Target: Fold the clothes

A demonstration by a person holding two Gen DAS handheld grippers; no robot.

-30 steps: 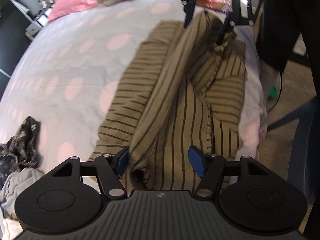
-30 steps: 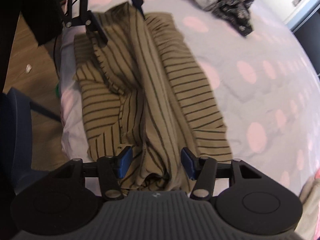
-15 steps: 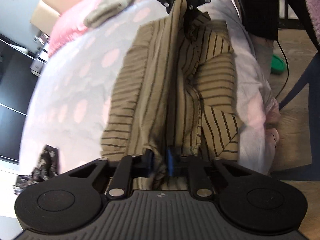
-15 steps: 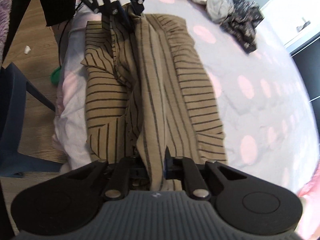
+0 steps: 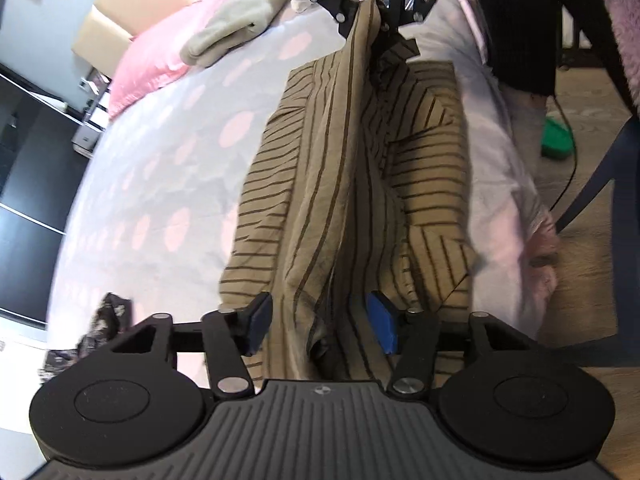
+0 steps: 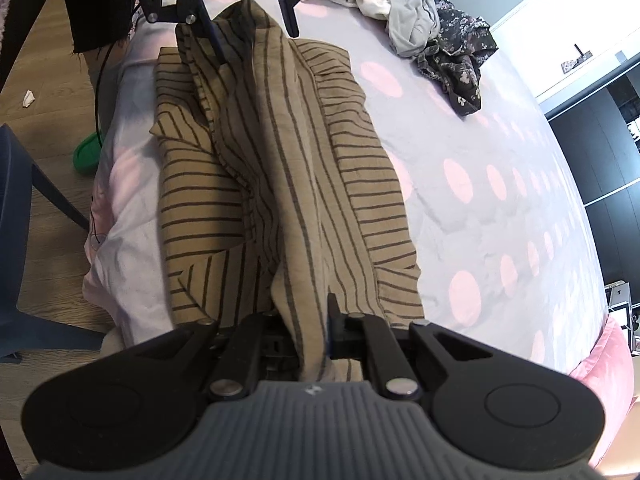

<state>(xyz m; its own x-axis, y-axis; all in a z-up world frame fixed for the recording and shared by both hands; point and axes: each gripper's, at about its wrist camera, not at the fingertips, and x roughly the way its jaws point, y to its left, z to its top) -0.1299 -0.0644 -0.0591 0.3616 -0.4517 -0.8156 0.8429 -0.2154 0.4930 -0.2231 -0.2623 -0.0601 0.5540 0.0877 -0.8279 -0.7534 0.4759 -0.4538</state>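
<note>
The left gripper [image 5: 320, 330] is held with its blue-padded fingers [image 5: 382, 330] spread wide apart, while the right gripper [image 6: 306, 330] is seen clamped tight, fabric pinched between its fingers, facing the left across the bed's edge.

Tan dark-striped shirt [image 6: 288, 184], rumpled lengthwise along the bed edge (middle ridge raised).

Bed [image 5: 168, 168] with pale lilac cover, pink dots; pink pillow [image 5: 156, 56] and beige padded headboard [image 5: 132, 4] at its head. Wood-plank floor [image 6: 44, 200] alongside, carrying a dark blue chair [image 6: 20, 208] and a green object [image 6: 86, 154]. Black cabinet fronts [image 6: 608, 152] below a bright white wall [image 6: 560, 28].
</note>
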